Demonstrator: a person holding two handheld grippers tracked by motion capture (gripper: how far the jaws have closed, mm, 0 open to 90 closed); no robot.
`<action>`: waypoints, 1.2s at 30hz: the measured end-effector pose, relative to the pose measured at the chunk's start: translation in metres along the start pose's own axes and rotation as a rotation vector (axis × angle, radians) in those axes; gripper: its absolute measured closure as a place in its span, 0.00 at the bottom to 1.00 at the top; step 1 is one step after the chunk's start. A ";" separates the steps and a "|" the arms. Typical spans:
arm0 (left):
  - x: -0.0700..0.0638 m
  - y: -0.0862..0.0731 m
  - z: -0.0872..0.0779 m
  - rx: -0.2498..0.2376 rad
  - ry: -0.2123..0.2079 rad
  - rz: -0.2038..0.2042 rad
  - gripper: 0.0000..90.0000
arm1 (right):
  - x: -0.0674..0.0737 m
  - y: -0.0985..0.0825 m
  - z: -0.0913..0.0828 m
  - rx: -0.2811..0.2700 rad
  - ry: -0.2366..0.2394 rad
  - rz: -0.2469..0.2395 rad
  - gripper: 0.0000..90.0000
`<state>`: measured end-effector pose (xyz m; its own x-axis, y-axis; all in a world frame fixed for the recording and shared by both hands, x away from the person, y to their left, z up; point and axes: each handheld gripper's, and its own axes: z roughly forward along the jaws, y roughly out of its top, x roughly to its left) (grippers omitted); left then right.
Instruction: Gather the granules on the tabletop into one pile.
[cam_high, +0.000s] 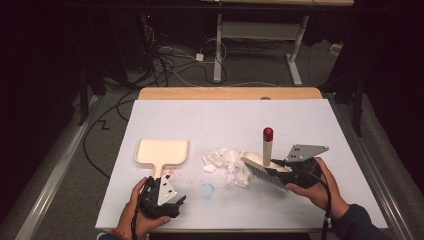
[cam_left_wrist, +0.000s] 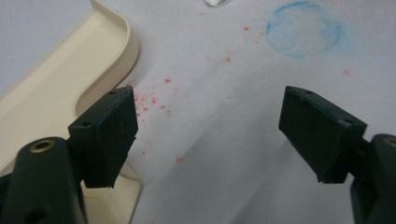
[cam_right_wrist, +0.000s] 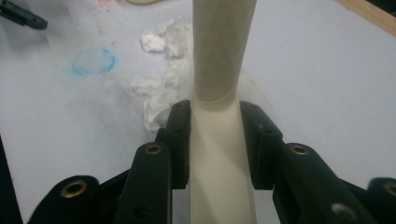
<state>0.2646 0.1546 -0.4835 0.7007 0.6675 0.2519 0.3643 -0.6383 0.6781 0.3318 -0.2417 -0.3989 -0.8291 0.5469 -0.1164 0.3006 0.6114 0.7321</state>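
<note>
Cream dustpan (cam_high: 162, 151) lies empty at left on surface (cam_high: 300, 125). Left gripper (cam_high: 167, 202) jaws wide, at its handle. Right gripper (cam_high: 287, 172) jaws clamp brush (cam_high: 265, 167) beside crumpled paper (cam_high: 227, 165), centre.

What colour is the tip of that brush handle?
Red, atop the cream brush handle; the tip shows best in the high view.

The left hand-held gripper (cam_high: 167, 200) gapes wide, while the right hand-held gripper (cam_right_wrist: 215, 140) seems clamped tight.
</note>
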 end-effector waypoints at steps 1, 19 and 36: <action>0.000 0.000 0.000 0.000 0.000 0.000 0.21 | 0.000 0.003 0.002 -0.009 0.004 0.000 0.76; 0.000 0.000 0.000 -0.002 0.006 -0.007 0.21 | 0.007 0.025 -0.014 -0.130 0.012 -0.053 0.76; 0.001 0.000 -0.001 -0.006 0.003 -0.011 0.21 | 0.021 -0.004 -0.029 -0.052 0.127 -0.106 0.76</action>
<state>0.2646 0.1555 -0.4832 0.6946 0.6758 0.2466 0.3686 -0.6287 0.6847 0.2993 -0.2492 -0.3849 -0.9088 0.4021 -0.1114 0.1859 0.6293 0.7546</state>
